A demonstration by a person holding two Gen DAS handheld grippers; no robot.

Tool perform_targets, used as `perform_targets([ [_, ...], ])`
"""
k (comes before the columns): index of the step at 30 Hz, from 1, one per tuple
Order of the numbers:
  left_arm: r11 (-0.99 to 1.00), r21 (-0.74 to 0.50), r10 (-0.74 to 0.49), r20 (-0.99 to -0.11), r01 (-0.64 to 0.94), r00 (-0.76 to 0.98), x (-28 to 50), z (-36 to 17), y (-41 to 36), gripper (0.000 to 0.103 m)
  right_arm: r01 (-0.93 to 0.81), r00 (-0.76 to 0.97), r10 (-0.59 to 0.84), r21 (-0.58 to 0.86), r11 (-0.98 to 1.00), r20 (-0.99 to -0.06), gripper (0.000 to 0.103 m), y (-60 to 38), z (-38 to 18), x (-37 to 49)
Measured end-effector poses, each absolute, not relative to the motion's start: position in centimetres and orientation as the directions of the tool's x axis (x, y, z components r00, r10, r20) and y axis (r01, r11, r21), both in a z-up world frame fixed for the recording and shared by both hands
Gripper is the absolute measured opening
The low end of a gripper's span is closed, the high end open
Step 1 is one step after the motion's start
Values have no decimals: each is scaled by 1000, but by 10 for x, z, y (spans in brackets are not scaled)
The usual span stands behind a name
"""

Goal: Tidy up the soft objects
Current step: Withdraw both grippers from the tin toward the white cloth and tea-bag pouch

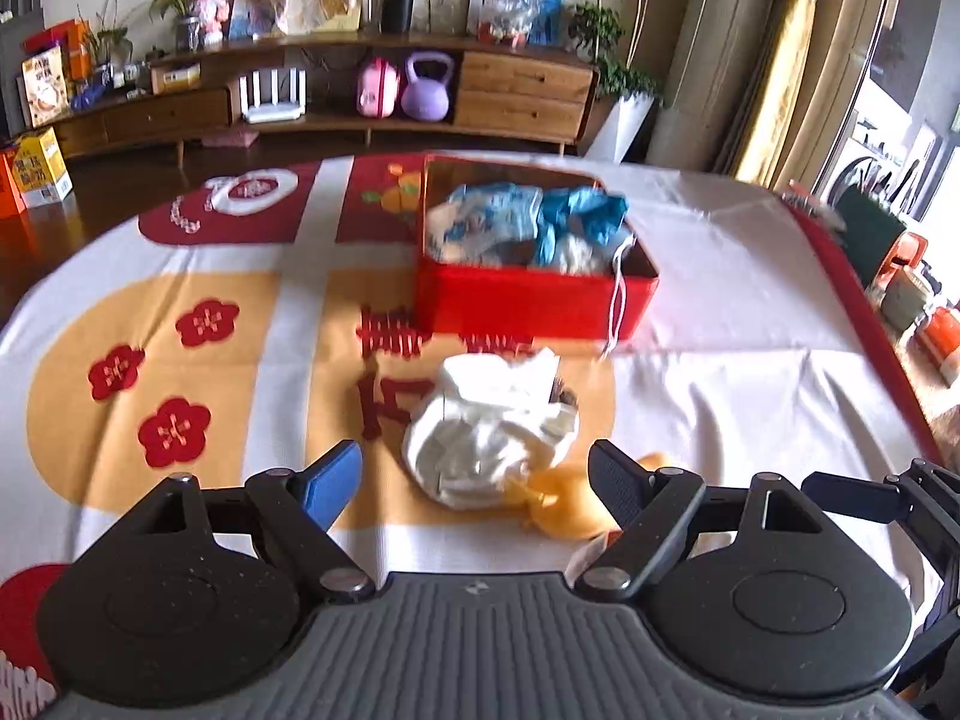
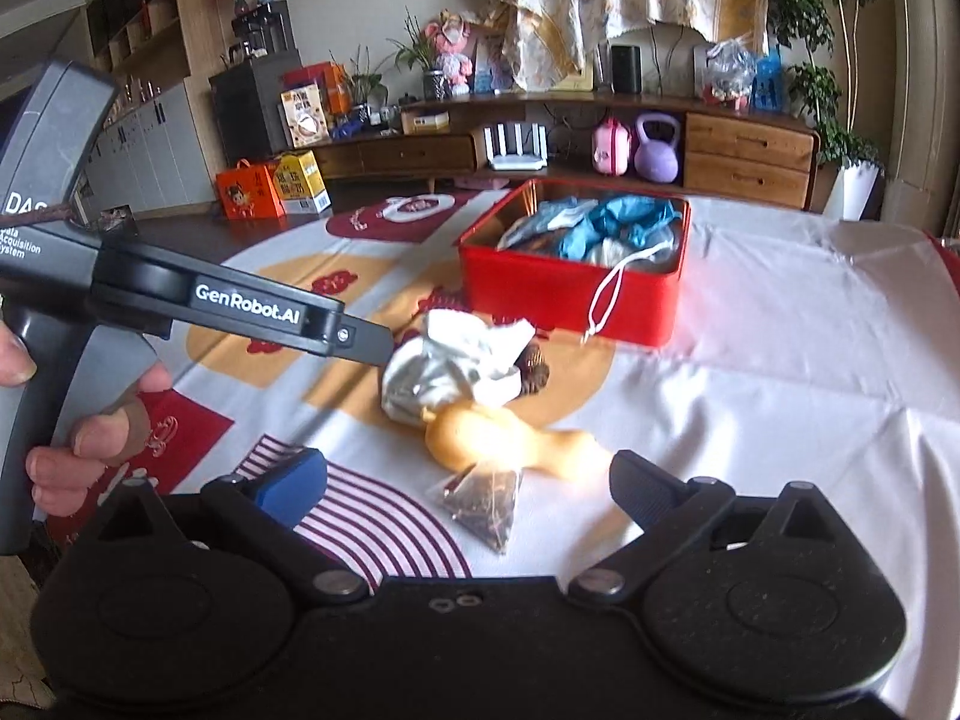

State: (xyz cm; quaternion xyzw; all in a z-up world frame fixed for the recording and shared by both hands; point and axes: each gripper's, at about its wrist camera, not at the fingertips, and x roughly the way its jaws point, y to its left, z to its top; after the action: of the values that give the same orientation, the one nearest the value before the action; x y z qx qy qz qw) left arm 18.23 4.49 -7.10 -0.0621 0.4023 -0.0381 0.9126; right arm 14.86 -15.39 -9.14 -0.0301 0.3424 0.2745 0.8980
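Both grippers, left [image 1: 474,480] and right [image 2: 468,480], hover with jaws wide and empty near the white cloth [image 1: 486,438] on the desk [image 1: 750,396], red box [image 1: 534,294] at twelve o'clock beyond; next likely closing on the cloth.

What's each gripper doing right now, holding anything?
Left gripper: open, empty, white cloth bundle just ahead.
Right gripper: open, empty, over the clear sachet.

Bright daylight frm window [image 1: 888,138], glare on tablecloth [image 2: 780,324], fisheye-bent edges.
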Motion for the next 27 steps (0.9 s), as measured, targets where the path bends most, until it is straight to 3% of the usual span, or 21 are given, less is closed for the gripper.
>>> perform_targets([
  [21, 975, -222, -190, -802, 12, 566, 245, -118, 32, 83, -552, 530, 473, 137, 822, -704, 89, -132, -133, 166],
  [27, 974, -225, -193, -825, 4, 531, 258, -132, 33, 83, -556, 525, 461, 122, 822, -715, 80, -127, -139, 170],
])
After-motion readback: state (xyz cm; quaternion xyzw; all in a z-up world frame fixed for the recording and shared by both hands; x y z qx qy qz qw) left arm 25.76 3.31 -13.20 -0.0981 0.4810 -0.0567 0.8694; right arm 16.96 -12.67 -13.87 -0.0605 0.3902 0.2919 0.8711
